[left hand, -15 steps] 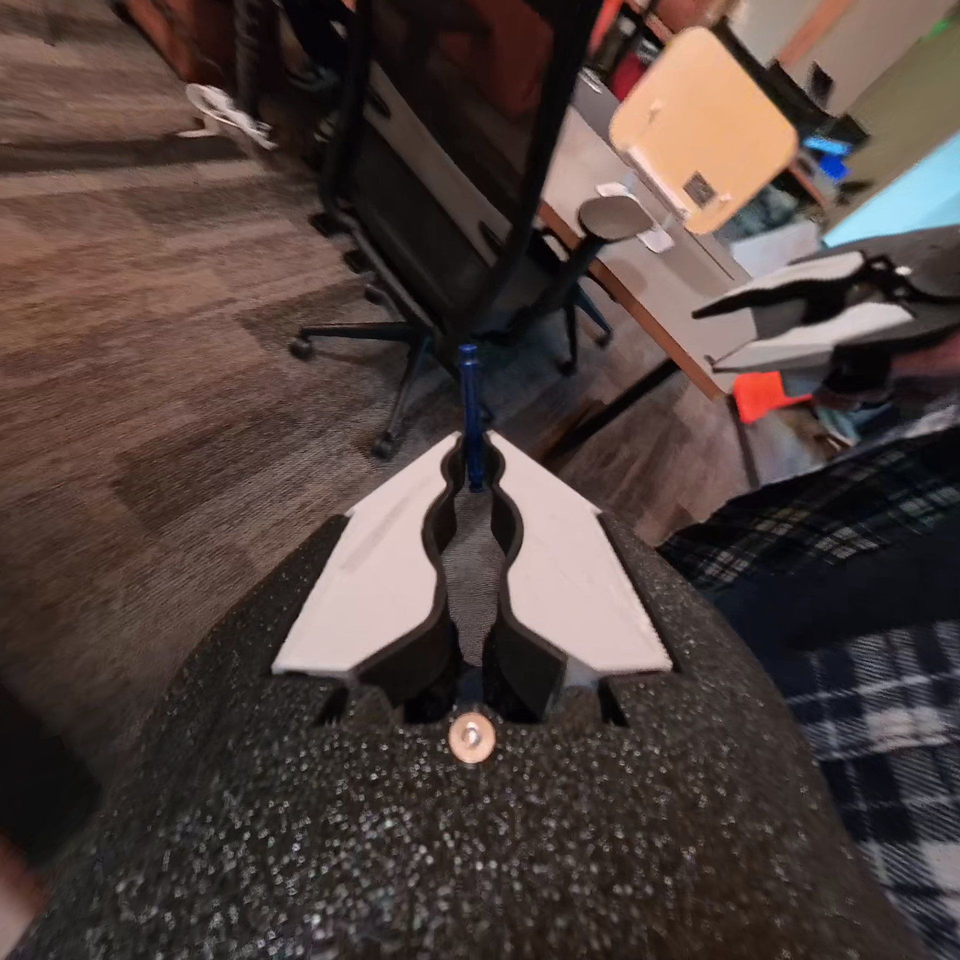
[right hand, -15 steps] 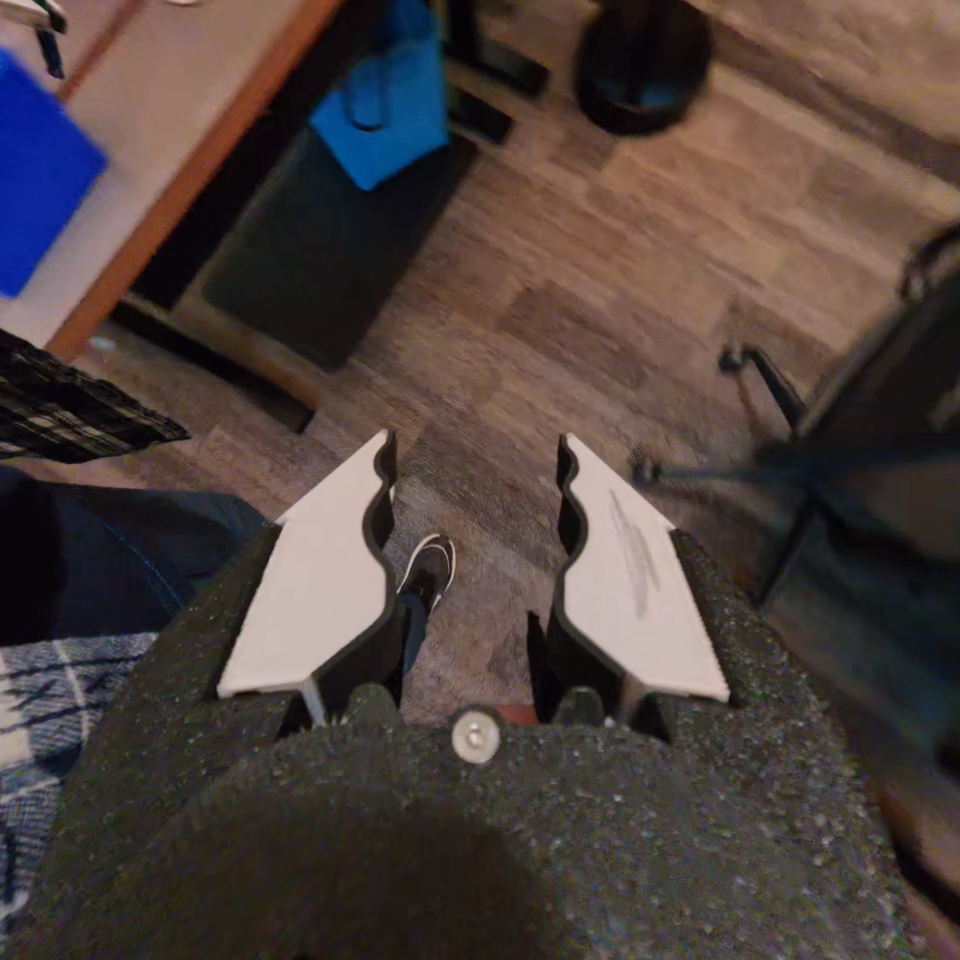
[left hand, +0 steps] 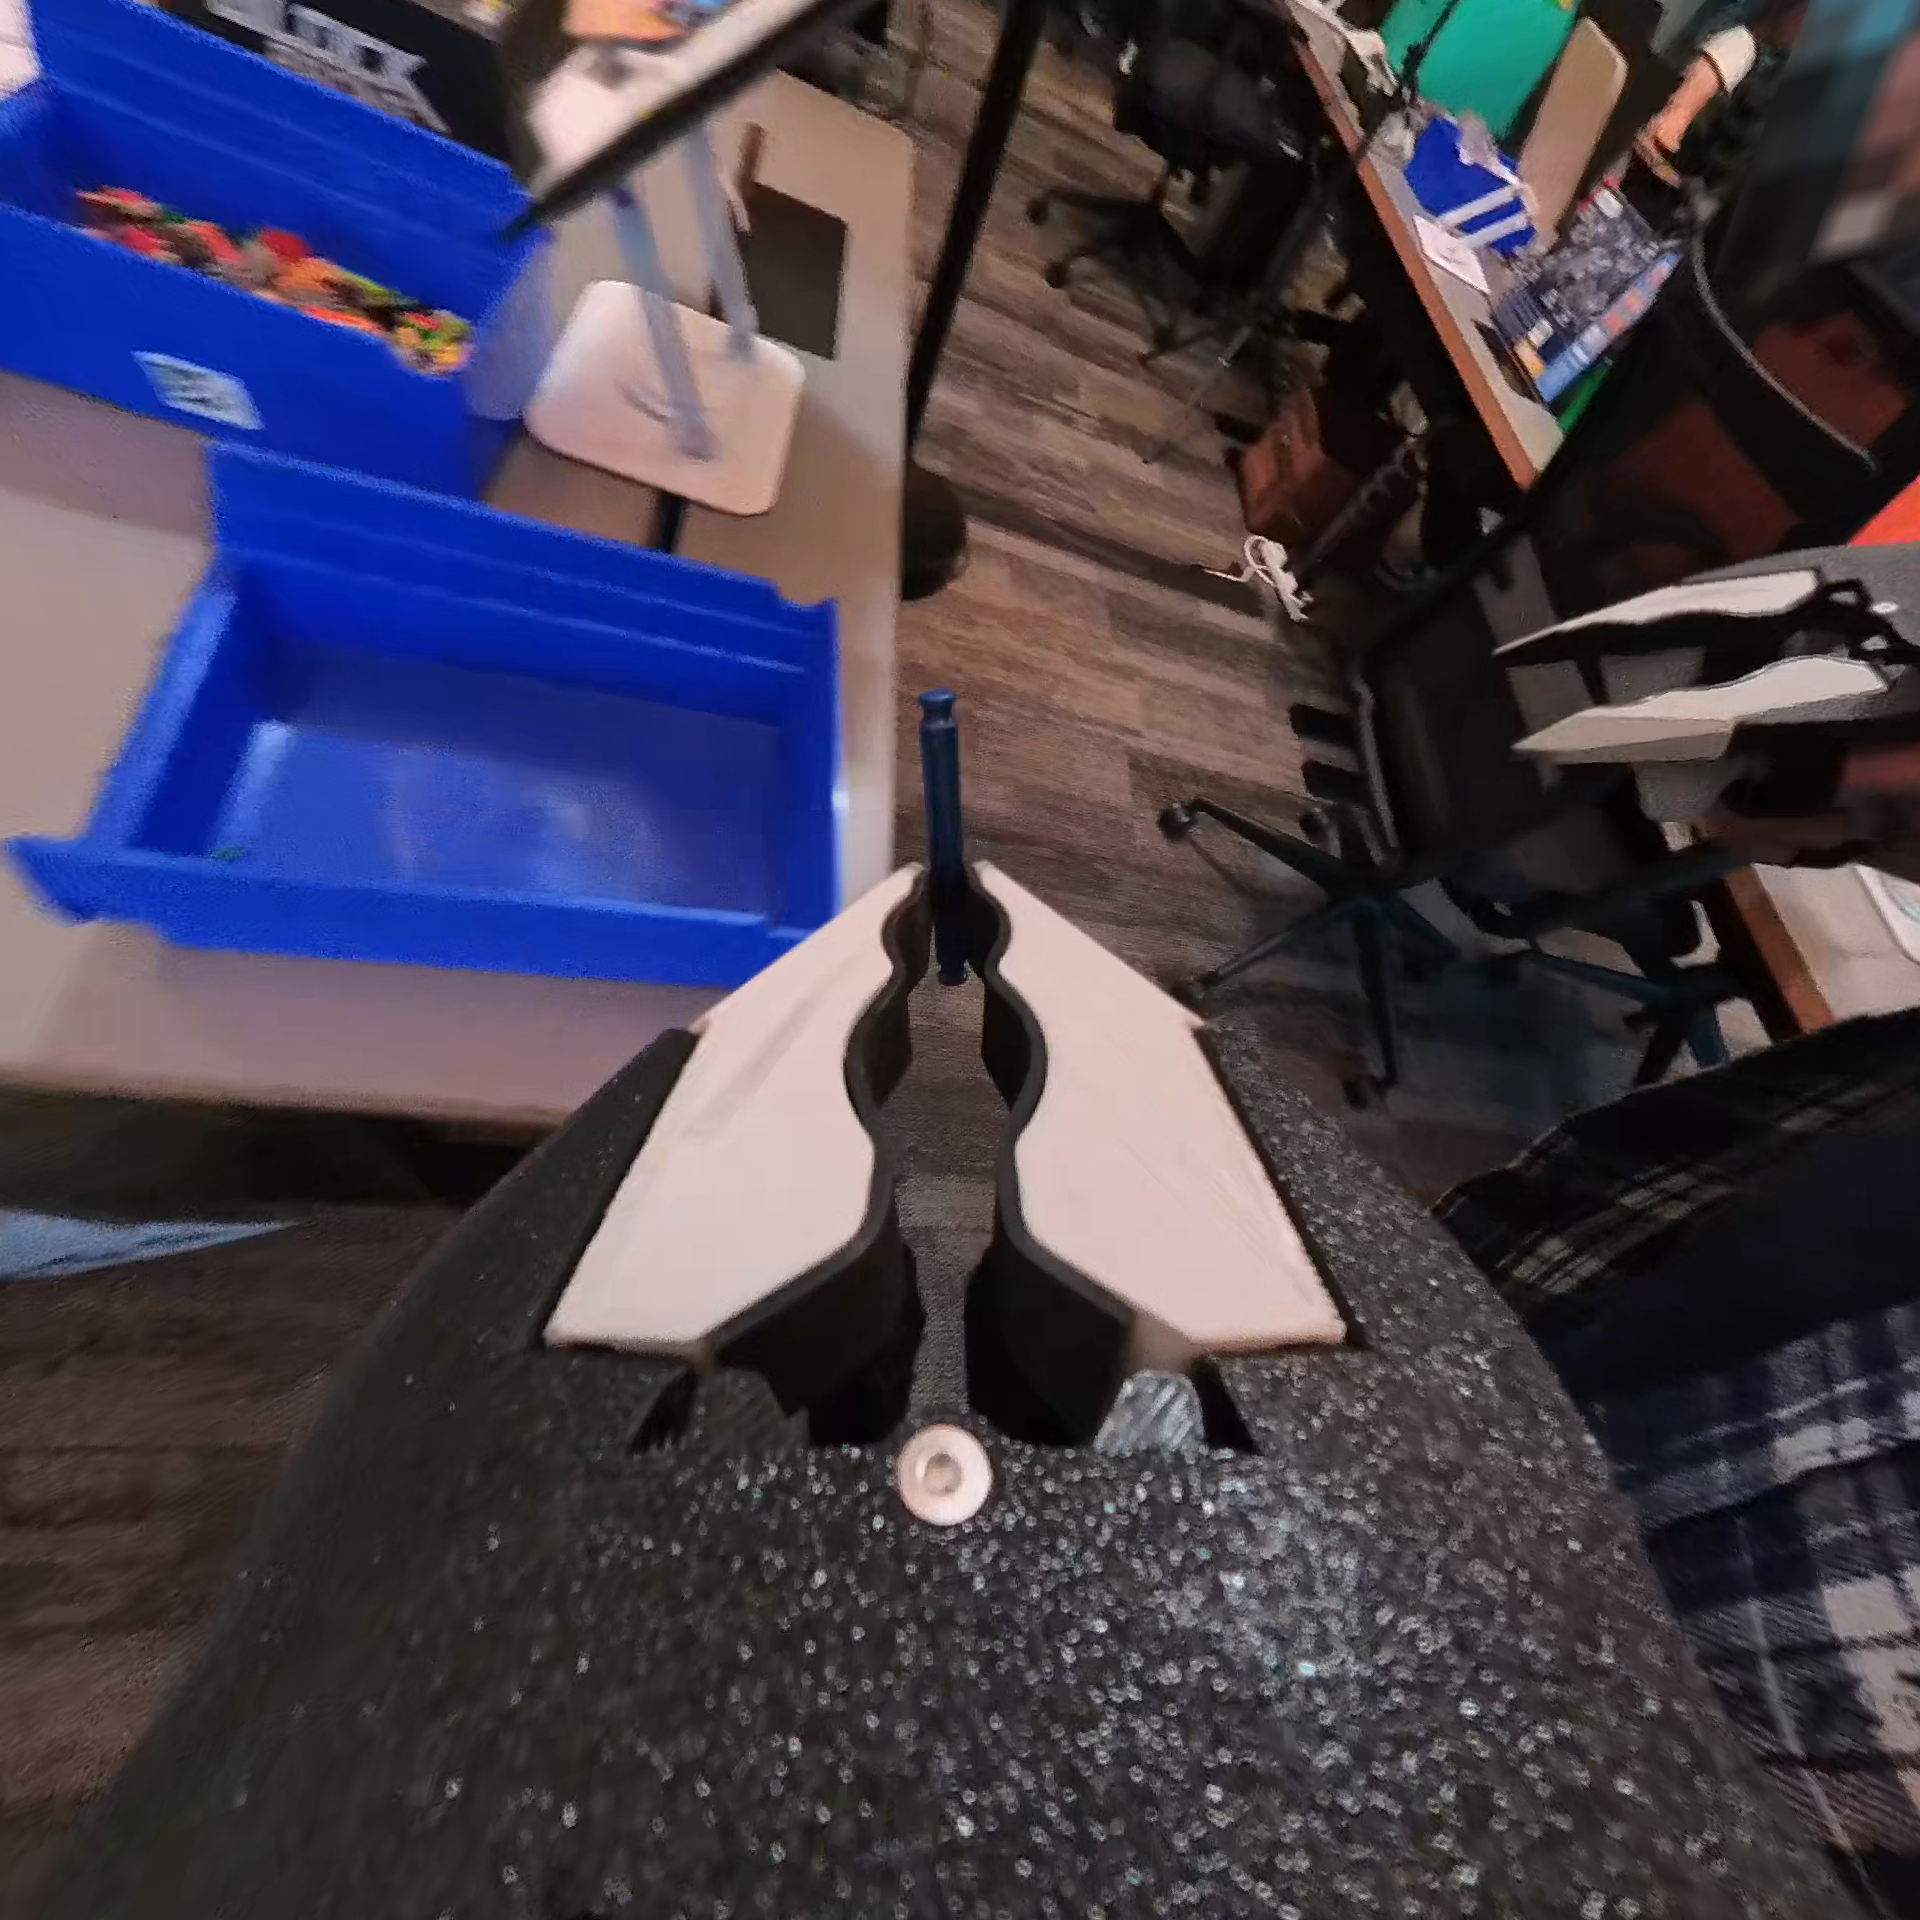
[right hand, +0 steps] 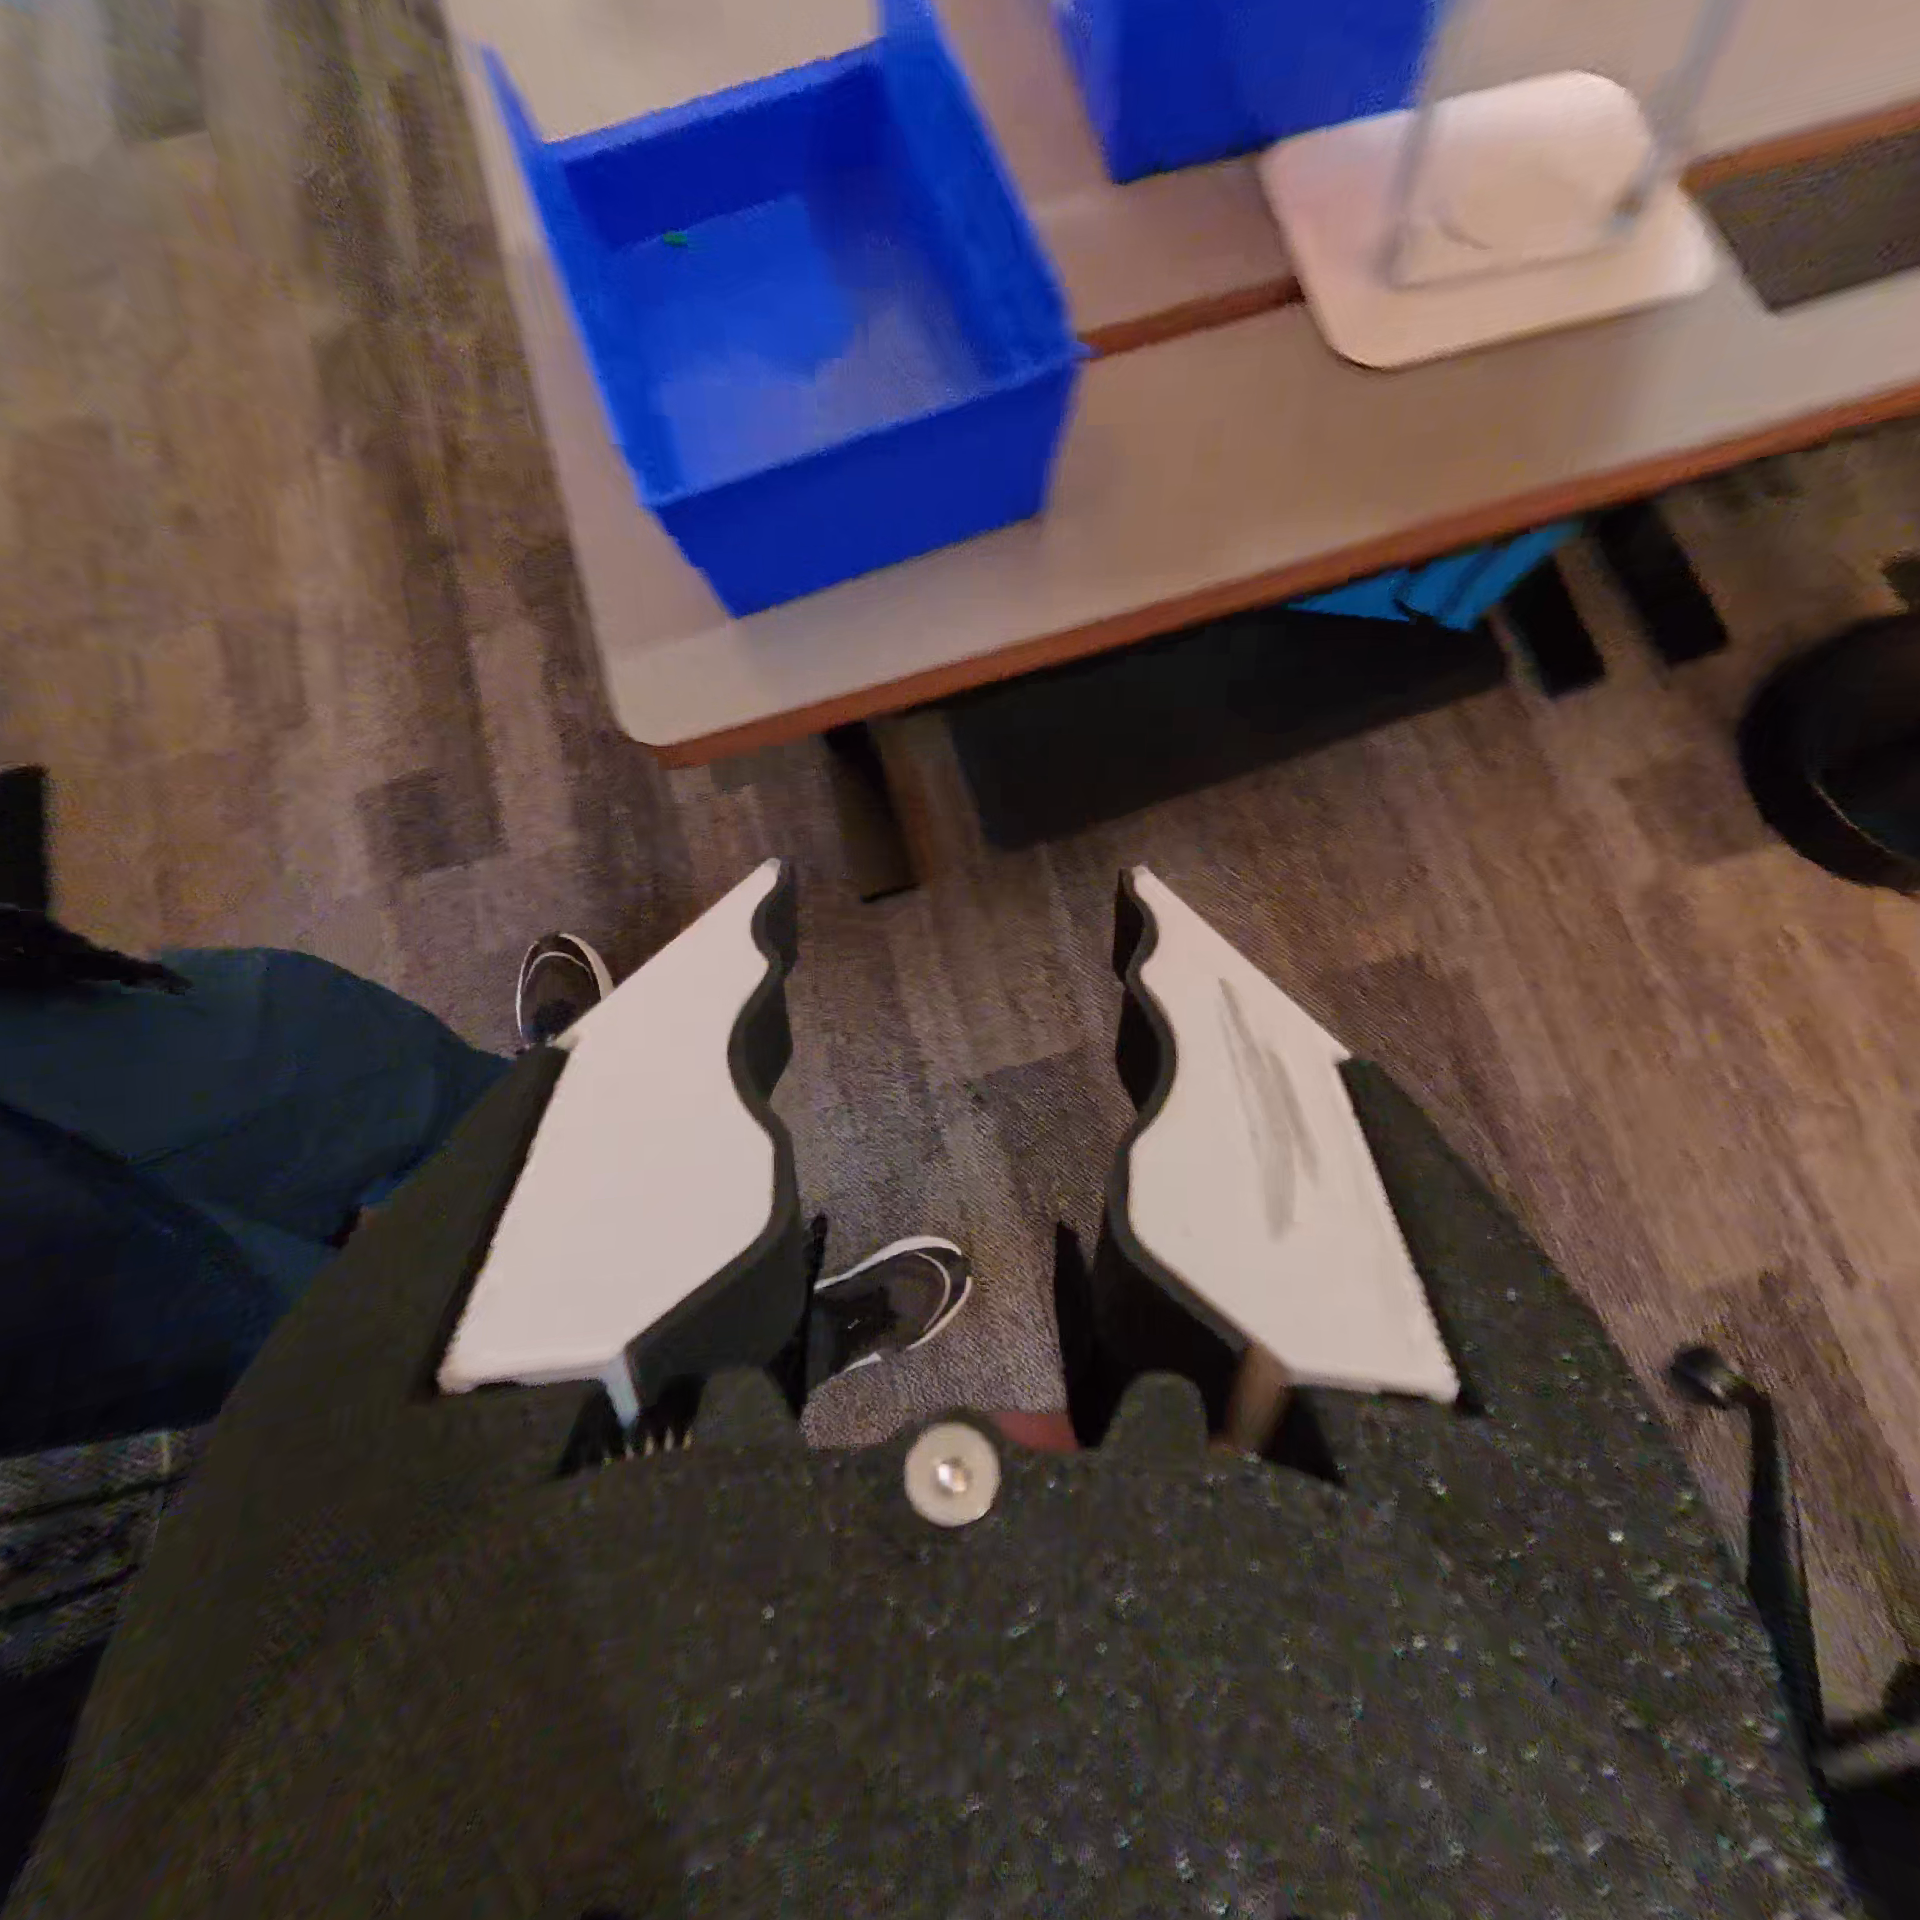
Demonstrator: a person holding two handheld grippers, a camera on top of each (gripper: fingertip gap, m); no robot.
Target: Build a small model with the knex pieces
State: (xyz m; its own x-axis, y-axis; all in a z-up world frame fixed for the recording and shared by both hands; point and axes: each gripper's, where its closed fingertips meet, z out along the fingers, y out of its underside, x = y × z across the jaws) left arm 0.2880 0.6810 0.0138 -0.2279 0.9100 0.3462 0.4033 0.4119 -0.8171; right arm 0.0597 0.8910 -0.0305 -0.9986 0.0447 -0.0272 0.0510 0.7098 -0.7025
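both views are smearing with motion blur toward the edges. the near empty blue plastic bin (left hand: 488, 769) is blurring along its left rim, and the far blue plastic bin of mixed bright small parts (left hand: 249, 312) is running out of frame at the top left, its contents too soft to tell apart. a small green speck is lying in the empty bin in the right wrist view, kind unclear.

the left gripper (left hand: 948, 894) is pinching a thin dark blue plastic pin (left hand: 940, 800) between its white fingertips; the white fingers (left hand: 769, 1122) are drawn nearly together, and the pin is sticking out forward past the tips, its lower end hiding in the gap. it is hanging over the grey carpet floor (left hand: 1081, 665), just beside the pale grey worktop (left hand: 873, 582) edge and the near bin.

the right gripper (right hand: 951, 894) is standing with fingers wide apart, gripping nothing, above the carpet, near the worktop's front edge. a black-and-white shoe (right hand: 894, 1299) is showing between them.
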